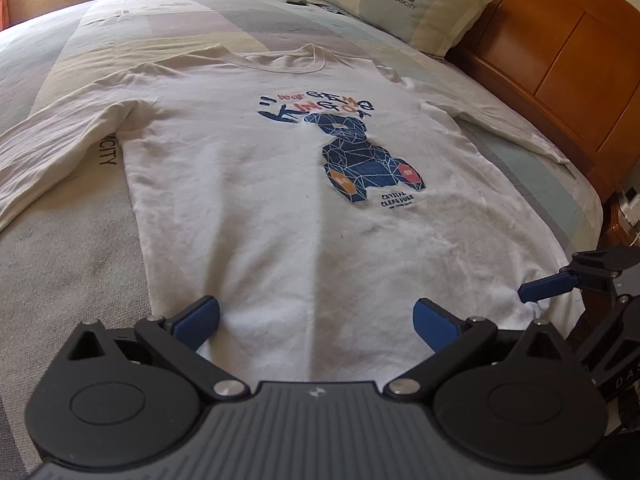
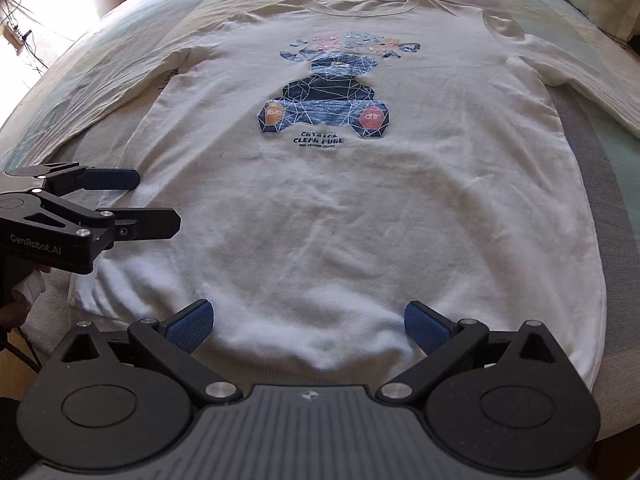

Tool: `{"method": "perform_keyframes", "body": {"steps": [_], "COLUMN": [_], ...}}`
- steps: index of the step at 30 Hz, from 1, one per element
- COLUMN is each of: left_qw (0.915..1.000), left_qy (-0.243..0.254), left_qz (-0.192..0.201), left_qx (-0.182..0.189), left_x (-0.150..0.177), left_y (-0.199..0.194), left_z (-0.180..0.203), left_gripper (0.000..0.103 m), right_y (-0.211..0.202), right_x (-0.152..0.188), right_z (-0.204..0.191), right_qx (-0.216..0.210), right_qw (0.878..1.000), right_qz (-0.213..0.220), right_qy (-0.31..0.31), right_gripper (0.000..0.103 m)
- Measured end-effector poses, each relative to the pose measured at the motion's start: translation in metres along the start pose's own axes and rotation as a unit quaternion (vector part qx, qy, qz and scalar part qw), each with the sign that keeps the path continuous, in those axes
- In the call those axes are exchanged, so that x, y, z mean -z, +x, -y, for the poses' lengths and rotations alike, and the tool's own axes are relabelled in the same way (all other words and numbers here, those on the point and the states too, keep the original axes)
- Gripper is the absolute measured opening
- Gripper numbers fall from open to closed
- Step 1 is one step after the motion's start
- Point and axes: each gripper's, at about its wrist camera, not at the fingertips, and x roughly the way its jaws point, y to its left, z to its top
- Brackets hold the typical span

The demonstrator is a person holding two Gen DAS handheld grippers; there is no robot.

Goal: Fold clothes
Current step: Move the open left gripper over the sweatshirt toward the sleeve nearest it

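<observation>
While spread flat, front up, on the bed (image 1: pixel 60 280): one white long-sleeved shirt (image 1: pixel 280 208), one blue bear print (image 2: pixel 326 96), two pillows (image 1: pixel 400 0) beyond. Two grippers, low at the hem: left gripper (image 1: pixel 316 320) and right gripper (image 2: pixel 308 322), jaws spread wide, gripping nothing.

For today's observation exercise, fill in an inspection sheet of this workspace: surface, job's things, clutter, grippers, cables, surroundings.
Surface: bed with pastel patchwork sheet.
Job's things: white long-sleeved cotton shirt with blue bear print, face up, sleeves spread.
Clutter: small dark object near the cream printed pillow.
Grippers: left gripper and right gripper at the hem, jaws open.
Cables: wires by the bright window.
Surroundings: orange wooden headboard.
</observation>
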Motion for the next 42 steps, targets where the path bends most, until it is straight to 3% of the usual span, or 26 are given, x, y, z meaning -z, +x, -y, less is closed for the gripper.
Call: {"method": "perform_keyframes", "body": {"steps": [5,11,16,22,25,29,34,37,42], "left_qw": [0.9996,0.9986,0.9976,0.9959,0.9947,0.9937,0.9824,0.9761,0.969], "left_qy": [0.019,0.036,0.028,0.004,0.002,-0.032,-0.116,-0.147,-0.18], "left_qz": [-0.018,-0.025,-0.028,-0.016,0.005,0.021,0.037,0.053,0.039], "left_qx": [-0.008,-0.029,-0.057,-0.088,-0.102,-0.106,-0.141,-0.15,-0.164], "left_x": [-0.005,-0.004,-0.005,-0.019,-0.036,-0.055,-0.044,-0.035,-0.047], "left_y": [0.005,0.008,0.011,0.008,0.012,0.035,0.05,0.039,0.031], "left_z": [0.004,0.011,0.018,0.027,0.036,0.043,0.028,0.025,0.026], "left_gripper": [0.102,0.102,0.102,0.102,0.102,0.102,0.102,0.102,0.102], "right_y": [-0.014,-0.03,-0.003,-0.02,-0.023,-0.006,0.018,0.018,0.018], "right_x": [0.007,-0.023,-0.018,-0.006,-0.02,-0.044,-0.05,-0.045,-0.038], "right_z": [0.007,0.042,0.082,0.076,0.077,0.08,0.09,0.097,0.1], "right_qx": [-0.015,0.024,0.022,0.034,0.027,-0.008,-0.052,-0.072,-0.077], "right_qw": [1.0,0.994,0.993,0.998,0.994,0.99,0.986,0.979,0.972], "right_qz": [-0.002,0.081,0.055,0.054,0.088,0.095,0.071,0.079,0.086], "right_qy": [0.026,0.065,0.1,0.01,-0.051,-0.102,-0.144,-0.172,-0.207], "right_gripper": [0.103,0.103,0.103,0.103,0.103,0.103,0.103,0.103,0.103]}}
